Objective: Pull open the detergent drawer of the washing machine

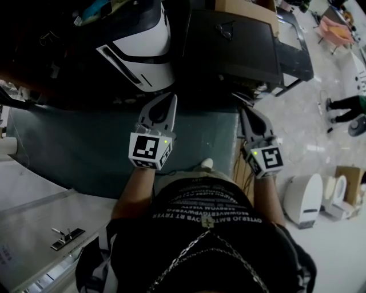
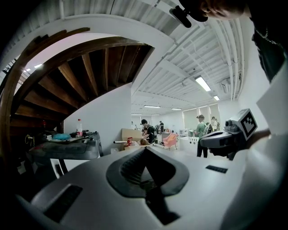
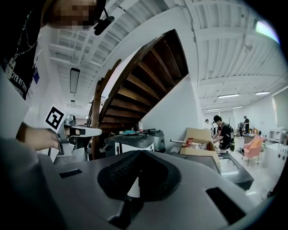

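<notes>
Head view: upper left dim, underexposed; pale glossy floor at right bright with glare. Gripper views: heavy fisheye, black vignetted corners, long white ceiling strip light blown out, brown wooden stair underside shadowed.

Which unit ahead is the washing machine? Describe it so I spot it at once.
Find the wooden staircase; the washing machine stands beneath it, at the head view's upper left, ahead of the left gripper. Unlike the all-black unit to its right, it has a white front under a dark top, with a teal thing lying on top.
</notes>
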The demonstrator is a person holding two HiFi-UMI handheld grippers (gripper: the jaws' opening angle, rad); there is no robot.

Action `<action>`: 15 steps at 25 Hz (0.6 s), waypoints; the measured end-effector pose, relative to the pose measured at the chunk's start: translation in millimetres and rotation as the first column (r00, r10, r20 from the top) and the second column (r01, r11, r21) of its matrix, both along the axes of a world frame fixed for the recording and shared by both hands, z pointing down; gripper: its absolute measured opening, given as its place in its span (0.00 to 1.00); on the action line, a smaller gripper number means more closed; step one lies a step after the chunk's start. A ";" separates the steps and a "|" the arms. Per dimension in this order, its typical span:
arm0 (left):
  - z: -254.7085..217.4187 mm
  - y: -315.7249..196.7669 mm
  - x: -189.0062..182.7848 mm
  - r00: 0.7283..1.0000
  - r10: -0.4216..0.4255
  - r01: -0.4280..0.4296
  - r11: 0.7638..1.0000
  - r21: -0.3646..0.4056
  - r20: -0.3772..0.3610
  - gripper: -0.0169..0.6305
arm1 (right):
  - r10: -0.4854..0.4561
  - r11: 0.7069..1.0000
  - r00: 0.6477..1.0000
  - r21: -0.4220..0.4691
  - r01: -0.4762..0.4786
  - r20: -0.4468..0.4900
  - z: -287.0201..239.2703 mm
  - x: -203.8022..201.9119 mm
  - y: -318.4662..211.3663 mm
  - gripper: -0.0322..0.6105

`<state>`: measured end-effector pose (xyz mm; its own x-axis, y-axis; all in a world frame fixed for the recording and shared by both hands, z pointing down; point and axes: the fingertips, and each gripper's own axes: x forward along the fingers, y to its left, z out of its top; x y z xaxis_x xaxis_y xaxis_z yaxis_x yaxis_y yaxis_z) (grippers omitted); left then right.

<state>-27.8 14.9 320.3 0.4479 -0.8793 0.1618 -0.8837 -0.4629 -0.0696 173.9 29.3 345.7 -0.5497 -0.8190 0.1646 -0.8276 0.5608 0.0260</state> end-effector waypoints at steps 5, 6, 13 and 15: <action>1.6 -13.3 12.5 1.000 -0.019 0.019 1.000 -0.008 0.005 0.03 | -0.023 1.000 1.000 -0.020 0.024 0.021 2.6 11.0 -17.4 0.05; 1.0 -14.5 15.6 1.000 -0.020 0.020 1.000 -0.007 0.006 0.03 | -0.033 0.999 0.998 -0.024 0.034 0.054 -0.6 11.3 -20.1 0.05; 0.3 -17.5 14.0 0.998 -0.052 0.053 0.999 -0.008 0.039 0.03 | -0.070 0.997 0.989 -0.032 0.075 0.128 -2.3 8.1 -33.3 0.05; 0.1 -19.3 9.7 0.997 -0.068 0.068 0.998 -0.012 0.032 0.03 | -0.080 0.996 0.990 -0.040 0.085 0.119 3.9 5.7 -35.4 0.05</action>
